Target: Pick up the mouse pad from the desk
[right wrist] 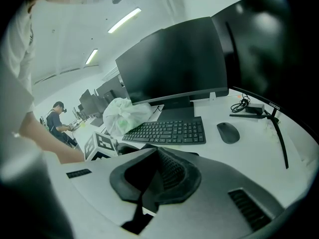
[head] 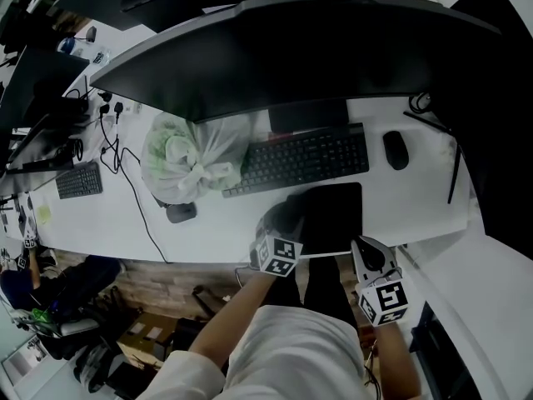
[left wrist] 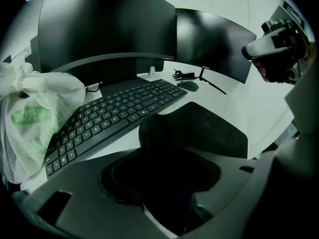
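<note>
White desk (head: pixel 208 223): mouse pad (head: pixel 333 211) near-left corner inside left claw (head: pixel 290 222), half-open, unclamped; right claw (head: pixel 358 243) clenched empty beside.

White desk (head: pixel 429 192) bears keyboard (head: pixel 300 161), mouse (head: pixel 396 150), bag (head: pixel 185 161) (seemingly plastic).

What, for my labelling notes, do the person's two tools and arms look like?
Both the left tool and right tool have pale grey shells, dark jaw linings and a cube of black-and-white square markers. The person wears a white shirt.
</note>
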Demonstrator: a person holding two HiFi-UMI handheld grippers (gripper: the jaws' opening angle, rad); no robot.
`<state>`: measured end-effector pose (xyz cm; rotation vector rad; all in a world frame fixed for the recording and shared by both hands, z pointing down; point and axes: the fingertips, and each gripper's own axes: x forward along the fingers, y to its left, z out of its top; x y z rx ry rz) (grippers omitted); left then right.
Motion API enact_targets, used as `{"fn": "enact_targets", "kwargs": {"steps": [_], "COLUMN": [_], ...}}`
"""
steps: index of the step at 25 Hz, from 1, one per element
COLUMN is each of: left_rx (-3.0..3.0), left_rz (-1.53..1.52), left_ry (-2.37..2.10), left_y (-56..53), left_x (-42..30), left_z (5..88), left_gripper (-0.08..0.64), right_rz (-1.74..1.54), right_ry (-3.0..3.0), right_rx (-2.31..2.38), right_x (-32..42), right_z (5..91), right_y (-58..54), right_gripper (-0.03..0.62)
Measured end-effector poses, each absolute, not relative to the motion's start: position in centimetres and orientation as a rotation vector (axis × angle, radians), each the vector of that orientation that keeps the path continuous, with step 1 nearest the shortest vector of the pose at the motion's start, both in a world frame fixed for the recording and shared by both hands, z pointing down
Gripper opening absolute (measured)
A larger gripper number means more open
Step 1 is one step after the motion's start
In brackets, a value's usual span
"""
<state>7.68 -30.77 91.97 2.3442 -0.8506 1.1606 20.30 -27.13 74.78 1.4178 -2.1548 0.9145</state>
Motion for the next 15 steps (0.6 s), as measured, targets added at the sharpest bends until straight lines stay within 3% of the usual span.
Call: {"fn": "enact_targets", "kwargs": {"steps": [9,15], "left_rx": [2.385,2.424], "left_rz": [1.12,1.047], "left_ry": [-0.758,-0.7], "left_y": [-29.7,-29.5], "left_x": [8.6,9.1], "left_z": [90.3,88.0], "left_gripper": [0.058,0.046], "right_rz": [0.885,0.841], "right_ry": [-2.147,-2.158], "right_rx": [1.445,1.481], "right_x": [20.3,19.9], "right_z": [73.6,71.8], "right_y": [-26.4,-26.2], "right_gripper": [0.012,0.012]}}
